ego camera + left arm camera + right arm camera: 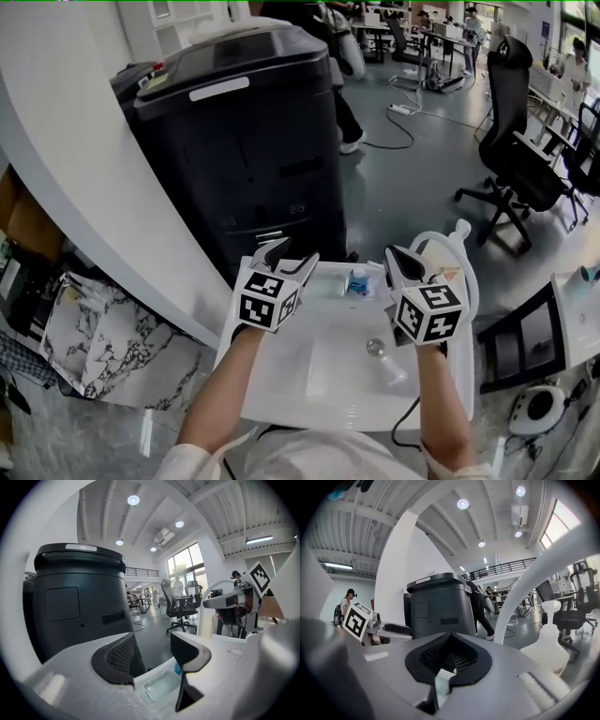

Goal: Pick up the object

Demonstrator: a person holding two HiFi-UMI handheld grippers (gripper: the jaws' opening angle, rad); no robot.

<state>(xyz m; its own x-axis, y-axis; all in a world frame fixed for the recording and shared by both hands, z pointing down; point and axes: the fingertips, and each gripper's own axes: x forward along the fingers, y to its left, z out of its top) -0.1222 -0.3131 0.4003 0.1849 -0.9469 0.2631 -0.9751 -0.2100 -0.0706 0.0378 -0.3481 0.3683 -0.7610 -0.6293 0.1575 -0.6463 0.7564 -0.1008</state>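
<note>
Your head camera looks steeply down on the left gripper (288,256) and right gripper (405,262) over the sink (281,394). Each gripper camera rides close behind its jaws, and all three views share the dark machine (244,141) ahead.

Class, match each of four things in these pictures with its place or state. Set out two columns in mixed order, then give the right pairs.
Column one:
1. left gripper
2. right gripper
3. office chair
4. drain

Column two:
A. in the basin of the white sink
B. jaws together
C. on the grey floor, to the right
D. jaws apart

Pairs: 1-D, 2-B, 3-C, 4-A
</note>
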